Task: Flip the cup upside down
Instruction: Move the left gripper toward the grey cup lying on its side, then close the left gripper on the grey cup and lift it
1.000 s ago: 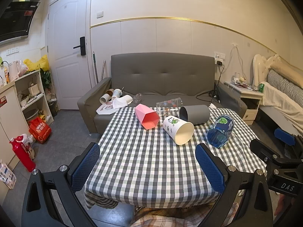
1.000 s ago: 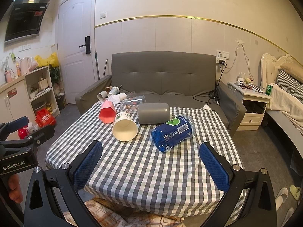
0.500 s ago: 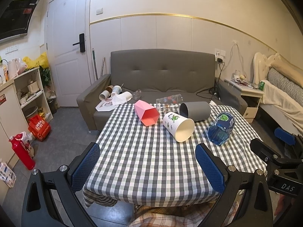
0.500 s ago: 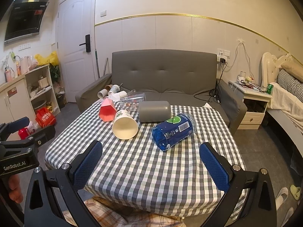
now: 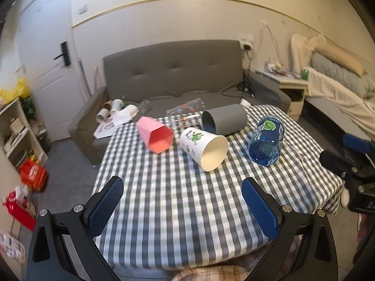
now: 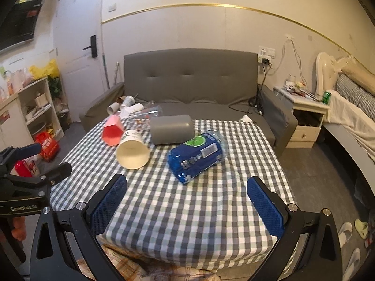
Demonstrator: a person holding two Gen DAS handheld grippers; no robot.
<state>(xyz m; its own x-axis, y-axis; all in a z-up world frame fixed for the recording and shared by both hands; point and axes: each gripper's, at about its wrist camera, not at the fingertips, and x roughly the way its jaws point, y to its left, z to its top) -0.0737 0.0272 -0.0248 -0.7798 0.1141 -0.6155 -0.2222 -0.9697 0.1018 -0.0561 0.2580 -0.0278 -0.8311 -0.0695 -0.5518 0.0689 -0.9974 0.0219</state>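
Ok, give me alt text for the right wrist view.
Five cups lie on their sides on a checked table: pink cup, white paper cup, clear cup, grey cup, blue cup. The open right hand-held gripper frames them, holding nothing; a grey sofa stands behind.

Five cups lie toppled on the checked-cloth worktop [image 5: 178, 201]: a white paper cup [image 5: 204, 147] between a pink hexagonal cup [image 5: 154, 135] and a blue plastic cup [image 5: 267, 142], with a grey cylindrical cup [image 5: 225, 121] and a clear glass [image 5: 185, 113] behind.

1. Left gripper [image 5: 182, 194] hovers level above the table's near edge, blue-padded fingers [image 5: 106, 206] spread wide, gripping nothing.
2. Right gripper [image 6: 186, 197] hovers alongside, fingers [image 6: 263, 207] equally wide apart, empty.
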